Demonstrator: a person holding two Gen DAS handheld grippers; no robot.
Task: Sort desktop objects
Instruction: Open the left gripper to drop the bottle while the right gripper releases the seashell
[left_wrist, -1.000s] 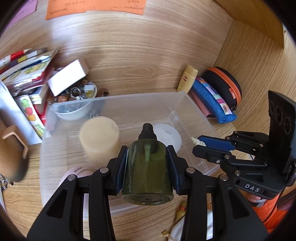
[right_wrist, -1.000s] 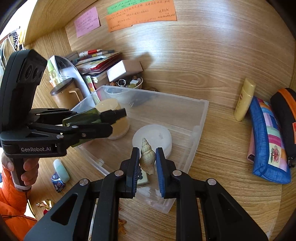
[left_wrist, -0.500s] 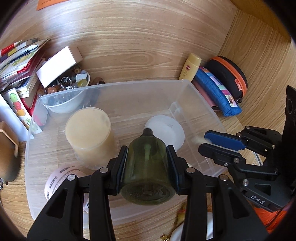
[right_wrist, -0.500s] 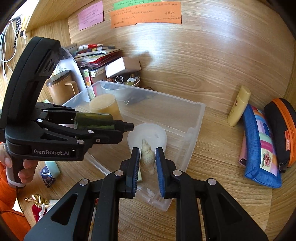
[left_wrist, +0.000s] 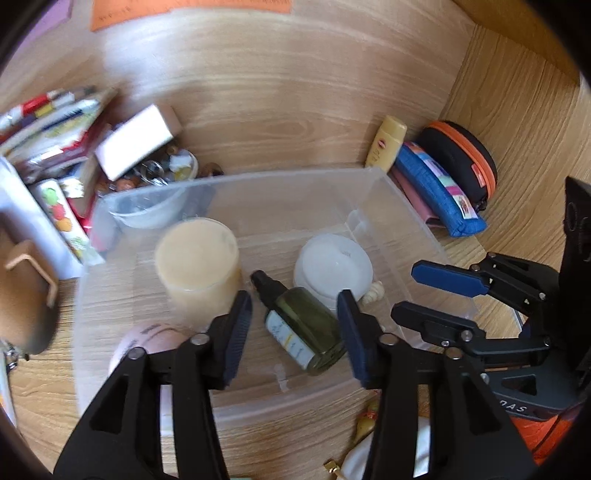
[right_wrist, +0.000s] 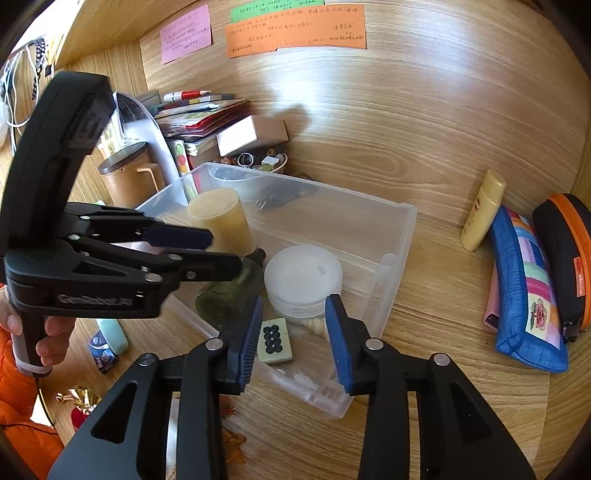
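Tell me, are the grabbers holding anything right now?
No. The left gripper and right gripper are both open; the green bottle and shell lie in the bin.

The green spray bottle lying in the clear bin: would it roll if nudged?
Probably: the green spray bottle is round and lies on its side on the clear bin's smooth floor. The white jar beside it might stop it.

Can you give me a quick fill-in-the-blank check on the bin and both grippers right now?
1. The green spray bottle lies on its ____ inside the clear plastic bin.
2. The left gripper has its jaws ____.
3. The seashell rests in the bin beside the round ____ jar.
4. The right gripper holds ____.

Missing words: side; open; white; nothing
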